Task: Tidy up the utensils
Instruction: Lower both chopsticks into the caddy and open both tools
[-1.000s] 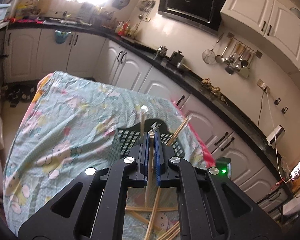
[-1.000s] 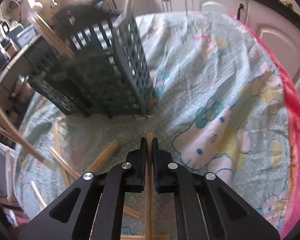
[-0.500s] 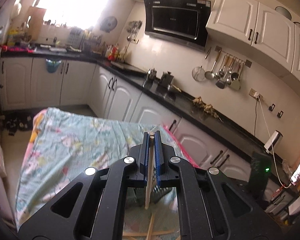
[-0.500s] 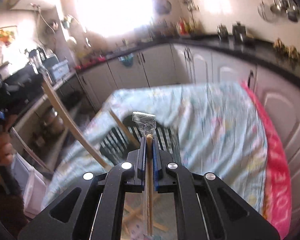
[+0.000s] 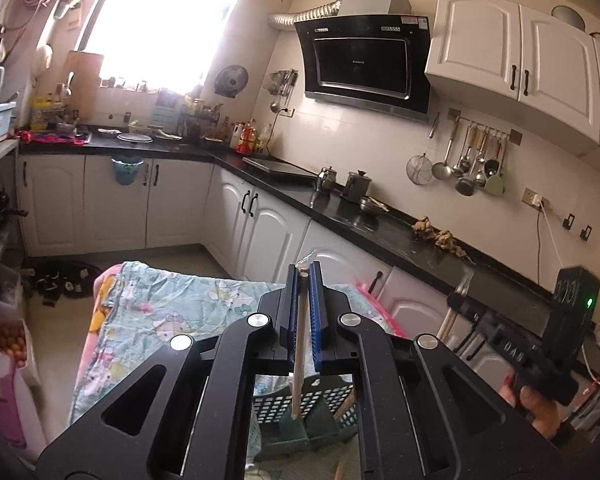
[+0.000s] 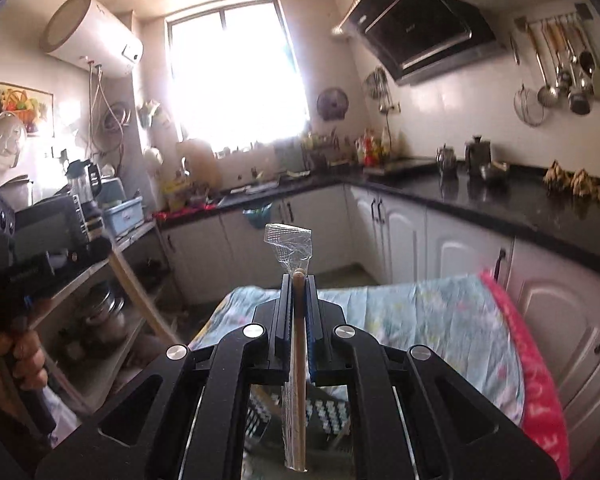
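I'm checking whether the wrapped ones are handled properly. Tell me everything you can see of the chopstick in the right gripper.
The chopstick is a slim, pale wooden stick in a clear plastic sleeve whose crumpled end sticks out above its tip. It stands nearly upright in the right gripper, which is shut on it near the top; the lower end hangs free above the dark slotted basket.

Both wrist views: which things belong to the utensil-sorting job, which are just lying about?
In the job:
- left gripper, shut on a wrapped chopstick
- right gripper, shut on a second wrapped chopstick
- dark slotted basket below both

Lying about:
- hanging ladles
- kettles on the counter
- range hood
- water heater
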`<state>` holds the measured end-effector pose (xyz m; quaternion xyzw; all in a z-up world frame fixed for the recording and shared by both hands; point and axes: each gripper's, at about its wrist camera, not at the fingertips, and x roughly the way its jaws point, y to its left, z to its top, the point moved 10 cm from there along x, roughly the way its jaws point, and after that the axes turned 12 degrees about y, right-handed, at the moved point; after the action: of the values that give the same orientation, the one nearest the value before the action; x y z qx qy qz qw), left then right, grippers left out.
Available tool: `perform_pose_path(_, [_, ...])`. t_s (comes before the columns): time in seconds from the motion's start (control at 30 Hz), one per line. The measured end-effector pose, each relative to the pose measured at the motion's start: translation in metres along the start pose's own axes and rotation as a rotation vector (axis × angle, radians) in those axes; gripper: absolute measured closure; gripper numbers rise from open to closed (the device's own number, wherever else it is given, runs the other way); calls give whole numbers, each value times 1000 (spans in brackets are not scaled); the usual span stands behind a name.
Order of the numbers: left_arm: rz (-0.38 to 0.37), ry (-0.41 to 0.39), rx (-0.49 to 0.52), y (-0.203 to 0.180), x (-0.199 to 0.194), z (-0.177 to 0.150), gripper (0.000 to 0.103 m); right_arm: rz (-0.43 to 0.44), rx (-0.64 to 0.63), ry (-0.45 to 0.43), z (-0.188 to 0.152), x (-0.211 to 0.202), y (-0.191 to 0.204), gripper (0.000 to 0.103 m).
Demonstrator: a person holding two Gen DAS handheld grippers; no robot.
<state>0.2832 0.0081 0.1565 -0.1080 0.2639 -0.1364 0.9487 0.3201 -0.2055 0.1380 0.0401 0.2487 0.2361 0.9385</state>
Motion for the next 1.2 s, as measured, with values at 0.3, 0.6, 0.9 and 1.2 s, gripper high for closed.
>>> perform_pose_path(0.3, [37,35,11,9,31,-23,100,-63,-34,-71,-2,21,-12,97])
perform_pose_path(0.6, [43,86,16,13,60,-51,100,-82,-50,-51,-33,50,-14,97])
perform_pose_path(0.9, [35,132,7,18,76,-74,99,-84,-10,17,-59,72,-20,83])
perform_pose_path(1.2, [45,130,-31,26,71,-83,48,-71,31,57,-77,68,-24,53])
